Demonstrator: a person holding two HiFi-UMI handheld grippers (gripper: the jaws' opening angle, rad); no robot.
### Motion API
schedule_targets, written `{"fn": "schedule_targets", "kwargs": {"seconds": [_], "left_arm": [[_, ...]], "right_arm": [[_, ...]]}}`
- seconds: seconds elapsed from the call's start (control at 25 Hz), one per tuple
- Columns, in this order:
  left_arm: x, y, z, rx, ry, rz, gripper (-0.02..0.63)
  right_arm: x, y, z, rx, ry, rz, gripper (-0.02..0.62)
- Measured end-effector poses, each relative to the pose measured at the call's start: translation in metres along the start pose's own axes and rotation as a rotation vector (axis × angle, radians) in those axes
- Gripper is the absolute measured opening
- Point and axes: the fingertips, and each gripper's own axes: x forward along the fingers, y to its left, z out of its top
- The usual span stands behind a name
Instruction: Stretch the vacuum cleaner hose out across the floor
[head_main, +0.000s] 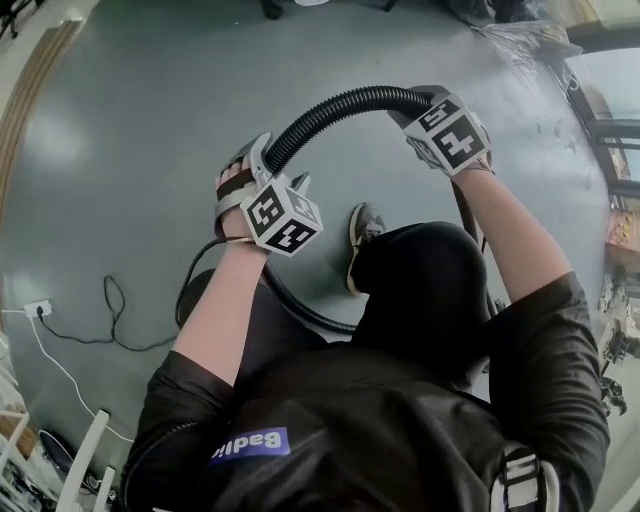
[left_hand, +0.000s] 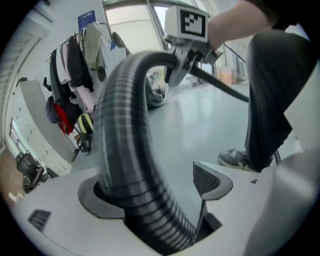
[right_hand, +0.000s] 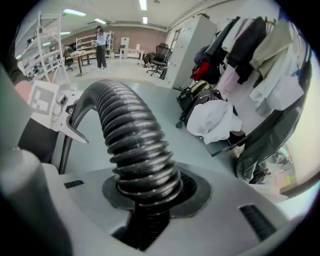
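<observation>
A black ribbed vacuum hose (head_main: 330, 105) arches in the air between my two grippers, above the grey floor. My left gripper (head_main: 275, 160) is at the arch's left end. In the left gripper view the hose (left_hand: 125, 115) runs between the wide jaws of that gripper (left_hand: 155, 192), resting against the left pad, with a gap to the right pad (left_hand: 212, 180). My right gripper (head_main: 410, 105) is at the arch's right end. In the right gripper view its jaws (right_hand: 150, 195) are shut on the hose (right_hand: 132, 130), which is pinched between both pads. More hose (head_main: 300, 305) trails over the floor by the person's legs.
The person's shoe (head_main: 365, 225) stands just under the arch. A thin cable (head_main: 110, 310) runs to a white plug block (head_main: 38, 308) at the left. Hanging clothes (right_hand: 260, 60) and bags (right_hand: 210, 115) line one side. White shelving (right_hand: 45, 45) stands farther off.
</observation>
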Motion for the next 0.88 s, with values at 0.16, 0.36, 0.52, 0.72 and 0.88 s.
{"fn": "schedule_targets", "kwargs": {"seconds": [0.16, 0.36, 0.52, 0.72, 0.88], "left_arm": [[0.029, 0.019, -0.062, 0.03, 0.172, 0.023, 0.392], [0.047, 0.058, -0.072, 0.155, 0.283, 0.023, 0.172], [0.063, 0.087, -0.067, 0.322, 0.375, 0.02, 0.17], [0.087, 0.102, -0.042, 0.477, 0.494, -0.024, 0.17], [0.092, 0.098, -0.01, 0.549, 0.576, -0.065, 0.17]], "right_arm": [[0.027, -0.006, -0.023, 0.038, -0.02, 0.102, 0.133], [0.089, 0.003, -0.058, -0.05, 0.005, 0.284, 0.135], [0.14, 0.006, -0.063, -0.336, -0.017, 0.269, 0.259], [0.148, 0.022, 0.013, -0.526, -0.312, 0.188, 0.285], [0.137, 0.053, 0.071, -0.681, -0.447, 0.241, 0.285]]}}
